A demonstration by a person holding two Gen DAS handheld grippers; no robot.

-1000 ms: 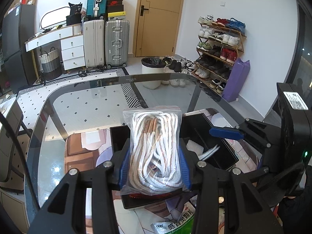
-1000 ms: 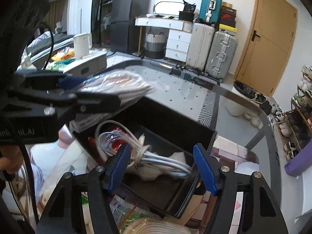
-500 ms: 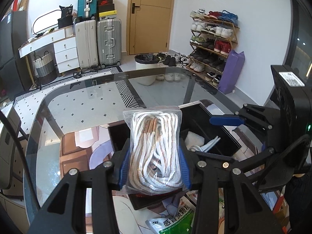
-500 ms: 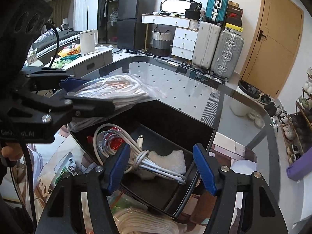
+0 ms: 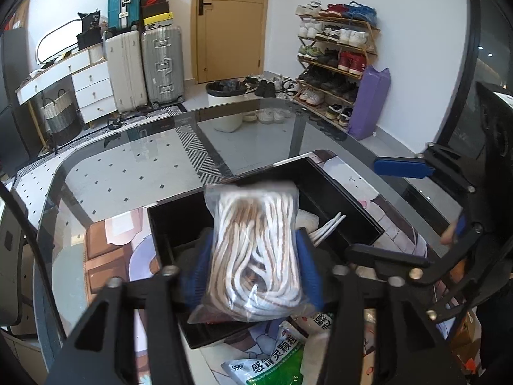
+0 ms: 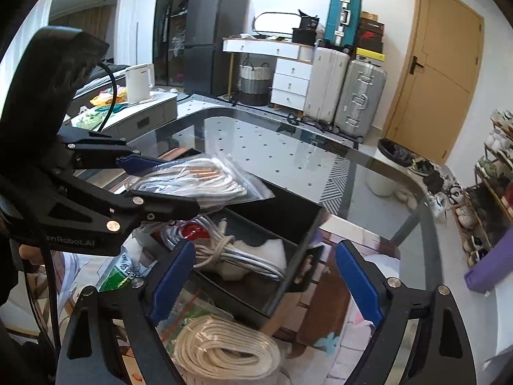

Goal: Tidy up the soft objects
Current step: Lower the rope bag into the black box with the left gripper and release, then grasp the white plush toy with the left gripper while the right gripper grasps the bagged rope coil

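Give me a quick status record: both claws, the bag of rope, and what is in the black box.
left claw: jaws have just been opening; bag of rope between them, pads seem not to press it
bag of rope: above the black box, blurred
right claw: jaws have just been opening; wide, nothing between them
black box: on the glass table; holds a white cable
outside box: cream rope coil, below the right claw

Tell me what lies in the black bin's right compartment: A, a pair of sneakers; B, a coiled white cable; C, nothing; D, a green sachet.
B: a coiled white cable lies in that compartment of the black bin, seen between the right hand-held gripper fingers.
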